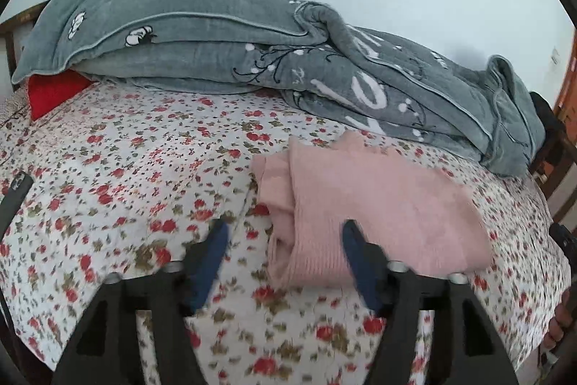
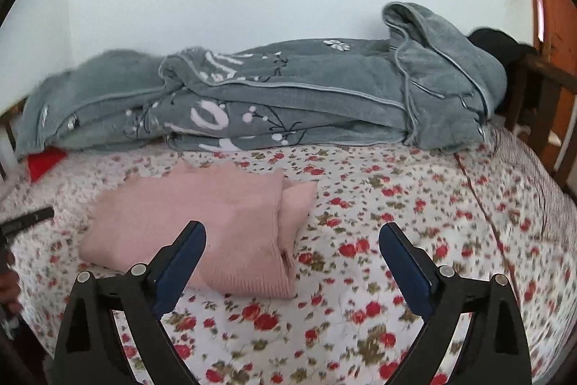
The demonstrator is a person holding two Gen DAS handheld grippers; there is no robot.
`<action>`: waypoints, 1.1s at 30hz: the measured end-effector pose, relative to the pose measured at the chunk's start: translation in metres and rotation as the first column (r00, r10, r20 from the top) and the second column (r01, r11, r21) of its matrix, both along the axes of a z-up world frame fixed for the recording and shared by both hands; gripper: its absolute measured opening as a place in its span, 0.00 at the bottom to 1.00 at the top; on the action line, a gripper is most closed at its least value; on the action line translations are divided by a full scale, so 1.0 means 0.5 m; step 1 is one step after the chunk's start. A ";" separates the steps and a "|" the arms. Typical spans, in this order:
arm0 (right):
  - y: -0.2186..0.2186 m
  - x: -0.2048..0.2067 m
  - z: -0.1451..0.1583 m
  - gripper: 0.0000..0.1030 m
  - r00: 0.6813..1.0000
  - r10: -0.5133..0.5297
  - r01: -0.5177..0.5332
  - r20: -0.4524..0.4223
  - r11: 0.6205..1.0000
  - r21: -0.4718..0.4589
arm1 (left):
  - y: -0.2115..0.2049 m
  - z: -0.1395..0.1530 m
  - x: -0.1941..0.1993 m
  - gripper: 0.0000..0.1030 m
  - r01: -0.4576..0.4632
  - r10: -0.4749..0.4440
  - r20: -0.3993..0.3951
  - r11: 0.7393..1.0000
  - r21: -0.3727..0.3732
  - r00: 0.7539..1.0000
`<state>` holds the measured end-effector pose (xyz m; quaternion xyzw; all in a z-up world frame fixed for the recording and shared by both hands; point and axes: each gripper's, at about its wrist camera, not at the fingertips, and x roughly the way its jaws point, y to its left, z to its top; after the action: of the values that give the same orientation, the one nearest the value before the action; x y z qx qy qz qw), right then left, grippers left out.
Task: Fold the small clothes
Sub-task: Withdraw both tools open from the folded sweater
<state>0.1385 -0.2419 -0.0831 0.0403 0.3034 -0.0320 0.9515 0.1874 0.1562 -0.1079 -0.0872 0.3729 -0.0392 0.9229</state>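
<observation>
Left wrist view: a folded pink knit sweater [image 1: 371, 208] is seen lying flat on a bed covered by a white sheet printed with red flowers [image 1: 119, 175]. The left claw [image 1: 285, 233] is held released above the sheet, its two blue-padded fingers [image 1: 211, 262] spread wide with nothing between them. The near left corner of the sweater is framed between the fingers, and the right finger is overlapped against the sweater's ribbed hem; whether it is touched cannot be told. Most of the sweater is spread to the right of and beyond the claw. Behind the sweater, a rumpled grey blanket with white flowers and lettering [image 1: 223, 38] is piled along the wall, its right end lying just beyond the sweater's far edge. A red cushion [image 1: 54, 92] is partly tucked under the blanket's left end, well apart from the sweater.

In the right wrist view, the sweater [image 2: 202, 215] is seen left of centre on the flowered sheet [image 2: 414, 204]. The right claw [image 2: 292, 233] is likewise released, its blue-padded fingers [image 2: 176, 269] spread wide and empty. The left finger is overlapped against the sweater's near edge, while the right finger is held over bare sheet to the right of the sweater. The grey blanket [image 2: 306, 96] is heaped behind the sweater, and the red cushion [image 2: 43, 161] is visible beyond the sweater's left side.
</observation>
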 end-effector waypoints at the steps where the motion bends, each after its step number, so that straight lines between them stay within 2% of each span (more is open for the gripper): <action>1: -0.004 -0.010 -0.002 0.93 1.000 -0.018 0.018 -0.009 1.000 0.003 | 0.001 0.001 -0.016 0.72 0.023 -0.023 -0.011 1.000 -0.020 1.000; 3: -0.009 -0.026 -0.007 0.93 0.999 -0.015 0.015 -0.036 1.000 0.025 | 0.000 0.002 -0.037 0.72 0.032 -0.033 -0.037 0.999 -0.026 0.999; 5: -0.008 -0.039 -0.012 0.93 0.997 0.000 0.003 -0.083 0.999 0.038 | 0.000 0.004 -0.060 0.75 0.014 -0.014 -0.038 1.000 0.008 0.999; 6: -0.005 -0.046 -0.014 0.93 0.995 0.011 -0.008 -0.095 0.999 0.036 | 0.002 0.008 -0.078 0.81 -0.019 0.019 -0.017 0.999 0.034 1.000; 8: 0.005 -0.067 -0.014 0.93 0.997 0.003 -0.003 -0.083 1.000 0.011 | 0.006 0.015 -0.099 0.82 -0.047 0.047 0.003 0.997 0.056 0.999; 9: 0.011 -0.080 -0.011 0.93 0.998 -0.004 0.004 -0.066 1.000 0.003 | 0.009 0.018 -0.108 0.82 -0.039 0.039 0.002 0.998 0.044 0.999; 11: 0.019 -0.099 -0.009 0.93 0.999 0.001 0.000 -0.045 1.000 0.022 | 0.013 0.024 -0.120 0.82 -0.043 0.043 0.005 0.998 0.039 0.999; 16: 0.031 -0.101 -0.013 0.93 0.998 0.022 -0.017 -0.066 0.997 0.076 | 0.014 0.032 -0.140 0.82 -0.046 0.045 0.013 0.997 0.067 0.999; 20: 0.051 -0.083 -0.018 0.86 0.993 0.044 -0.035 -0.109 0.996 0.086 | 0.023 0.022 -0.135 0.81 -0.023 0.023 -0.035 1.000 -0.003 0.999; 27: 0.086 -0.042 -0.051 0.78 0.982 0.084 -0.068 -0.168 0.993 0.100 | 0.034 -0.028 -0.102 0.80 0.022 -0.023 -0.049 1.000 -0.018 0.999; 31: 0.103 -0.017 -0.090 0.78 0.975 0.098 -0.081 -0.202 0.992 0.092 | 0.044 -0.068 -0.064 0.80 0.073 -0.085 -0.078 0.987 -0.144 0.993; 33: 0.108 -0.003 -0.110 0.78 0.969 0.102 -0.084 -0.224 0.993 0.089 | 0.045 -0.089 -0.040 0.80 0.065 -0.085 -0.103 0.981 -0.181 0.991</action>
<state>0.1372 -0.1880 -0.1380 0.0595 0.4130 0.0200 0.9086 0.1674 0.1789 -0.1523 -0.1567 0.4211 -0.1021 0.8875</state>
